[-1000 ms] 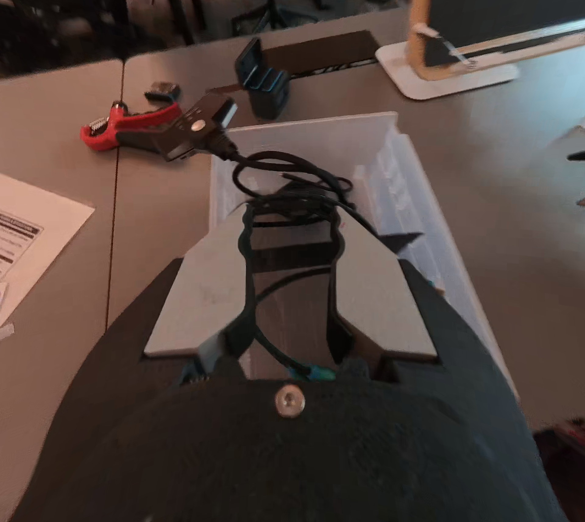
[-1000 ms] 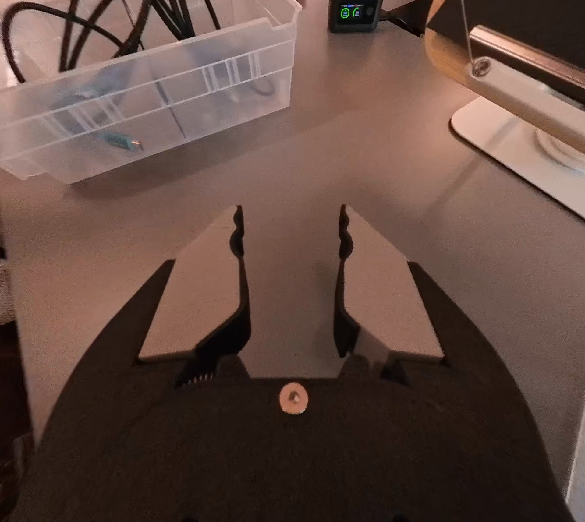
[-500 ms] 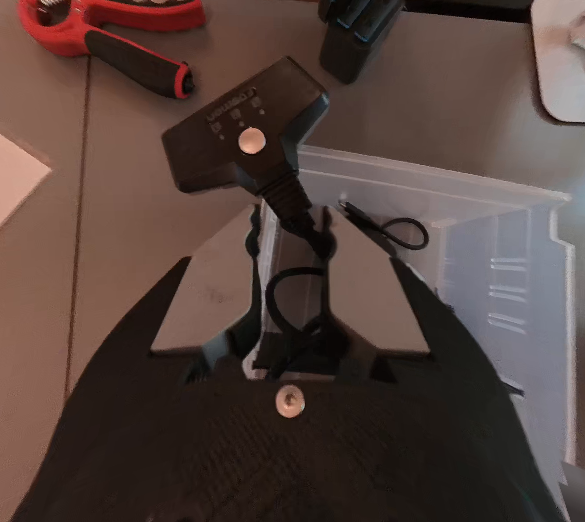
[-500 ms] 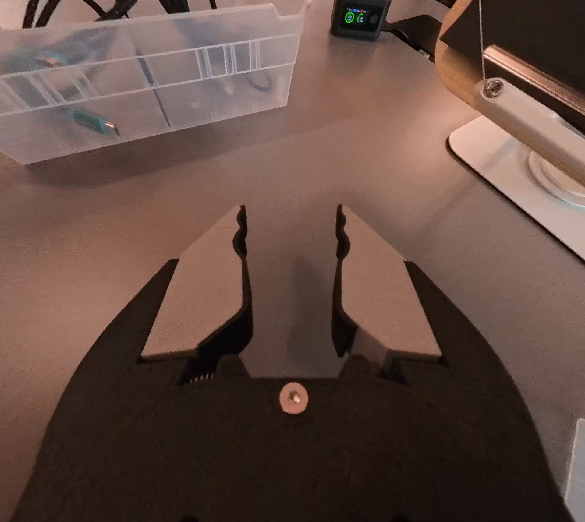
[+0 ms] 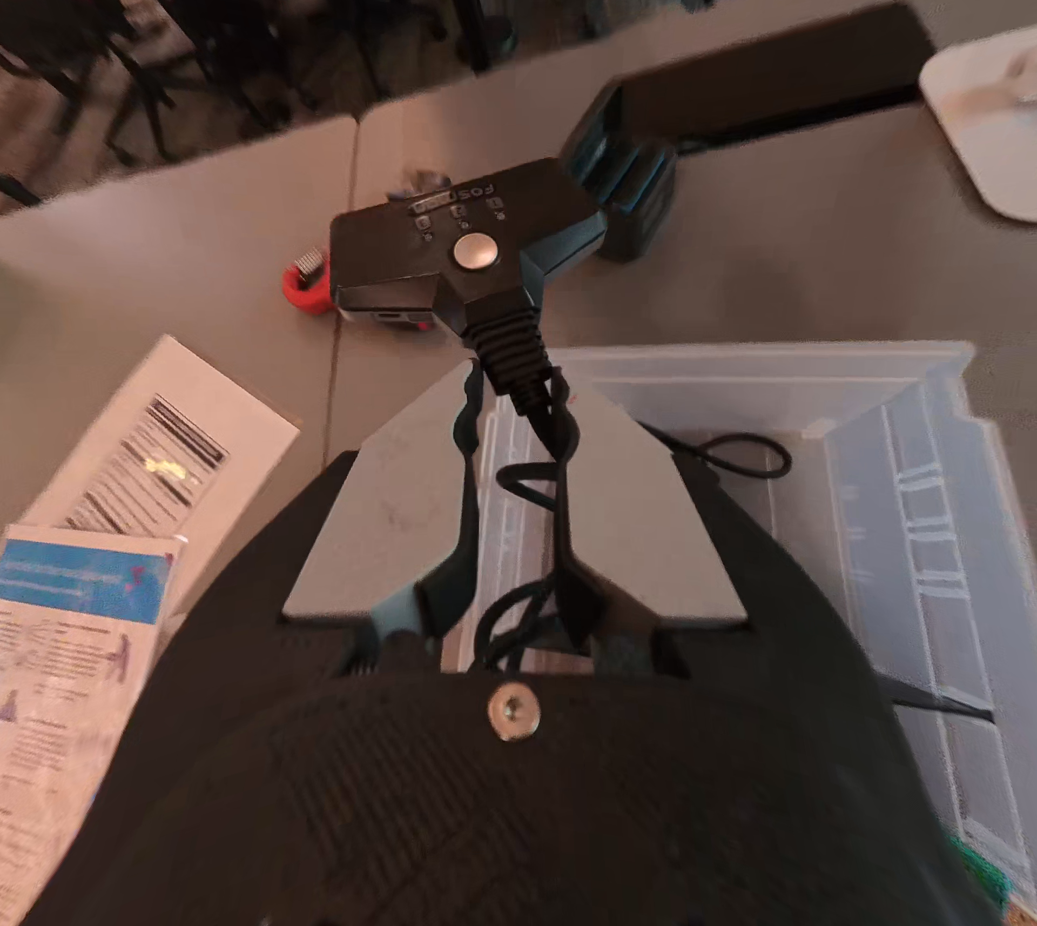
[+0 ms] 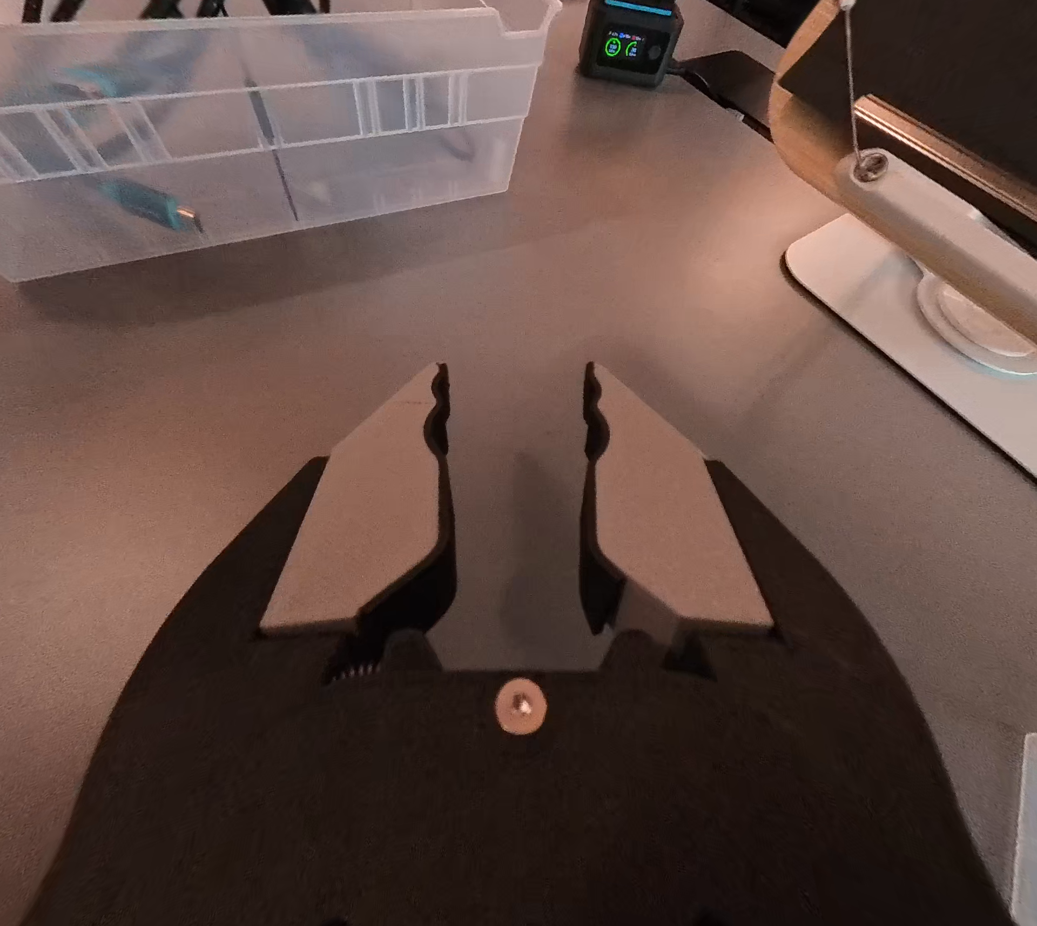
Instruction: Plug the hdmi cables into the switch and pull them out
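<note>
A: L gripper (image 5: 519,394): we see the fingers spread, switch cable (image 5: 541,419) lying betw. them against one pad; pinch can't be told. Switch (image 5: 449,242) hangs over the bin's far rim (image 5: 757,354).

B: R gripper (image 6: 515,382) spread, holding nothing, above bare worktop (image 6: 617,281) beside the bin.

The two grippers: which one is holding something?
The left gripper pinches the switch's black cable; the right gripper is open with nothing between its fingers.
</note>
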### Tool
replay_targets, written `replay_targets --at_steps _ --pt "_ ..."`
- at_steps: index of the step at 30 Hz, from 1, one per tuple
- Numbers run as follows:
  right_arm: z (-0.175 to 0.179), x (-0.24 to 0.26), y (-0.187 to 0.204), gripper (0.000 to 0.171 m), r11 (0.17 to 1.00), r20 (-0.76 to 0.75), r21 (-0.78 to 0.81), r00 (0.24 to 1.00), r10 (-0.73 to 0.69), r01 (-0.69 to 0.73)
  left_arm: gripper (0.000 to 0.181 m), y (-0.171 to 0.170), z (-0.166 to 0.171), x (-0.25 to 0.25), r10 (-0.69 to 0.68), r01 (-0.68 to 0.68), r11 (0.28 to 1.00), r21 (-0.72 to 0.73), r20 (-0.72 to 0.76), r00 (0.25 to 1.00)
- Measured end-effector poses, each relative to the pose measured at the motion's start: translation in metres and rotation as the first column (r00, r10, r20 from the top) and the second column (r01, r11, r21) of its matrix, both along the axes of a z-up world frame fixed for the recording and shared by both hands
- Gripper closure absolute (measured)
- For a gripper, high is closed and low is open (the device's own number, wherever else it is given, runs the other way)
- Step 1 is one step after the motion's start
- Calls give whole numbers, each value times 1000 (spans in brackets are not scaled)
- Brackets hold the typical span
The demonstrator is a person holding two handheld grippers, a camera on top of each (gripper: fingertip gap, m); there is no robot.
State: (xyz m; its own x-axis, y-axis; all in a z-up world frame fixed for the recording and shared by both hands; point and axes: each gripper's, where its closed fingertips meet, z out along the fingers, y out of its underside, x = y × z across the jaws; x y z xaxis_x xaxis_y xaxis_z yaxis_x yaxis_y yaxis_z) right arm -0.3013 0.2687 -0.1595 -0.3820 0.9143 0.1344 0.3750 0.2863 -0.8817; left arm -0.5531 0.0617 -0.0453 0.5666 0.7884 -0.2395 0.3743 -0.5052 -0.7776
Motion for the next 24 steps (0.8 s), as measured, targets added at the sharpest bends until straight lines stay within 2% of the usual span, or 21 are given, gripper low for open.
replay_targets --at_steps 1,4,7,9,10,11,15,20,22,24 --pt "0 -1 2 126 1000 1 -4 1000 -6 6 160 1 14 0 -1 1 1000 5 -50 999" --pt "-3 -2 5 126 1000 16 -23 1000 -13 13 160 6 66 3 13 -3 999 49 -209 978" --pt "-5 -2 7 126 999 24 -27 1000 -19 20 160 5 126 11 60 0 987 161 -373 926" --pt "-4 -2 9 127 999 21 -22 999 -25 26 160 11 157 26 45 82 958 275 -426 904" --pt "-3 -2 9 127 999 18 -24 999 -26 27 160 20 164 36 -11 156 940 304 -429 903" --pt "-2 -2 9 127 999 15 -28 1000 -26 26 160 26 166 44 -65 206 930 305 -414 908" --pt "-1 -2 9 126 999 20 -42 1000 -23 23 160 22 176 59 -77 234 929 287 -468 880" --pt "-3 -1 9 126 999 26 -44 999 -21 22 161 7 204 63 17 241 850 468 -483 876" --pt "-2 -1 8 126 999 22 -40 1000 -20 21 161 22 186 63 -112 286 846 450 -374 921" --pt "0 0 8 126 999 23 -39 999 -24 24 161 23 173 59 -141 280 895 348 -375 916"
